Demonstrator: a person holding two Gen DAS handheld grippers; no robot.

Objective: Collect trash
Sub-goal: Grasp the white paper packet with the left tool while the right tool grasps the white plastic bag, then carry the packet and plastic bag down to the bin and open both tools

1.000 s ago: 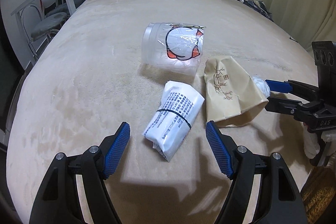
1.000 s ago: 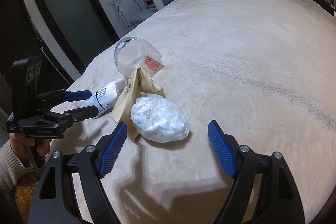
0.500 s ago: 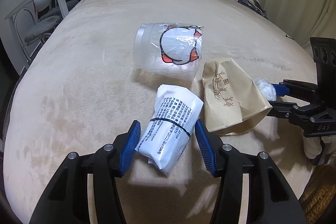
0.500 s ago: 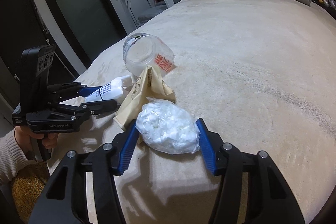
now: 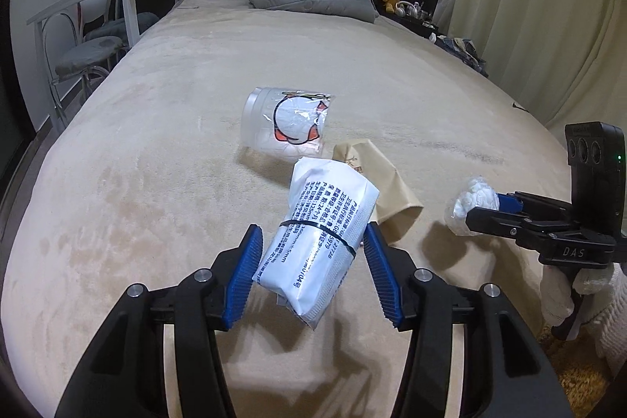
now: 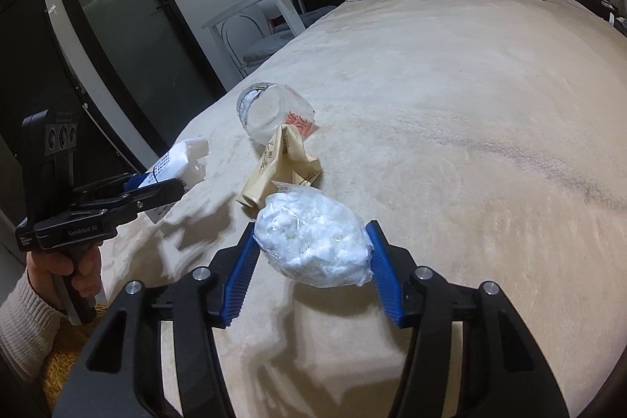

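My left tool [image 5: 311, 261] clamps a crinkly printed white packet [image 5: 321, 241], my right tool [image 6: 311, 261] a lumpy clear-wrapped white wad [image 6: 313, 237], both above the plush beige bed [image 6: 470, 104].

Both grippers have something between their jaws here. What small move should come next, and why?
Probably carry both pieces away from the beige bed cover. The left gripper clamps the white printed packet with a black band; the right gripper clamps the clear bag of white wadding. Both look lifted clear, with shadows beneath.
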